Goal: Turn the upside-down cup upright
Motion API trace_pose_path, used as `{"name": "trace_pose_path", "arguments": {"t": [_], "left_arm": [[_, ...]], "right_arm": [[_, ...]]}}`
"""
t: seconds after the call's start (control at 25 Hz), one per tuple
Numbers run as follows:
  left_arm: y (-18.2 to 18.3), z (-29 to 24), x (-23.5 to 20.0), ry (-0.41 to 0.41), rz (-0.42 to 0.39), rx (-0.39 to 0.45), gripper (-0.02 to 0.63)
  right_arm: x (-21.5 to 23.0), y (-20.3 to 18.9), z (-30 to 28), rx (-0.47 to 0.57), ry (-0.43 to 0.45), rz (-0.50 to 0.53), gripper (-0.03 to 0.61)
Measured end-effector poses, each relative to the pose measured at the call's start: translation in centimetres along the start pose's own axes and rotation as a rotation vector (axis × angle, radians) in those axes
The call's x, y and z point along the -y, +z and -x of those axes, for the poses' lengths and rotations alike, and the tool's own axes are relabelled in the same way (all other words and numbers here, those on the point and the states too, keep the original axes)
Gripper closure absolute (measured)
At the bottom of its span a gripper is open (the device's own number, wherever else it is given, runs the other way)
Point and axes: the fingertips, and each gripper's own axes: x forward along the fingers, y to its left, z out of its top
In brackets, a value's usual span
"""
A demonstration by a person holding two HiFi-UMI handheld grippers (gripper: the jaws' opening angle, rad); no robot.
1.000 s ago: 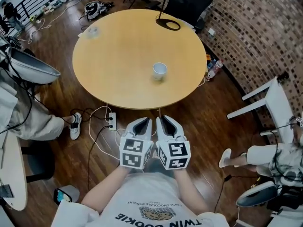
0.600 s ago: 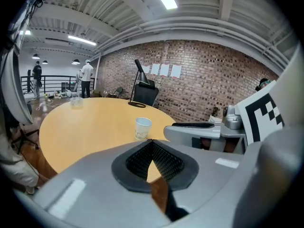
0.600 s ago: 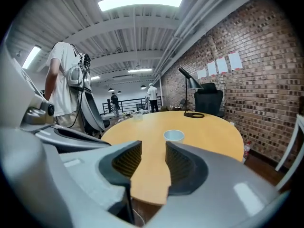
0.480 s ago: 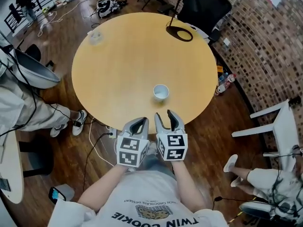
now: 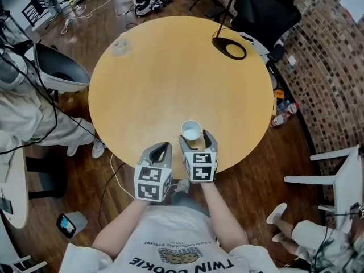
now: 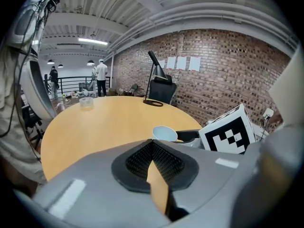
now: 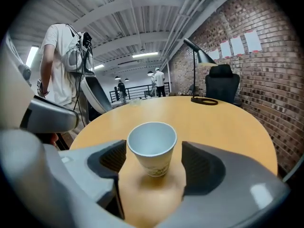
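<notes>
A round wooden table fills the head view. At its near edge the left gripper has its jaws pressed together. Beside it, the right gripper has its jaws opening wide. Between them, untouched, stands a white paper cup, mouth up.

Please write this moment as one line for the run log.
white paper cup: upright, on round wooden table | right gripper: jaws opening, cup between, untouched | left gripper: shut, empty
</notes>
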Motion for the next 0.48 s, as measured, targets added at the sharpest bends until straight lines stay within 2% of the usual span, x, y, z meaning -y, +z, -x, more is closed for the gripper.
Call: {"name": "trace_pose_path", "arguments": {"t": [0.12,0.32,0.4,0.48], "left_arm": [[0.3,-0.8,-0.9,0.03,0.003,-0.014,0.611],[0.4,-1.8,-1.2,0.031,0.014,-0.032,0.611],[0.5,-2.0,-1.3,0.028,0.014,-0.035,0.611],[0.6,-2.2,-1.5,0.018,0.016,-0.039,0.611]], "right_arm": [[0.2,0.5,-1.6,-0.018,0.013,0.024,0.224],[-0.1,0.8,-2.6,-0.036,0.041,0.052,0.229],[-0.1,1.1,-2.5,-0.026,0.05,0.02,0.233],[0.0,1.4,-2.3,-0.011,0.073,-0.084,0.235]]}}
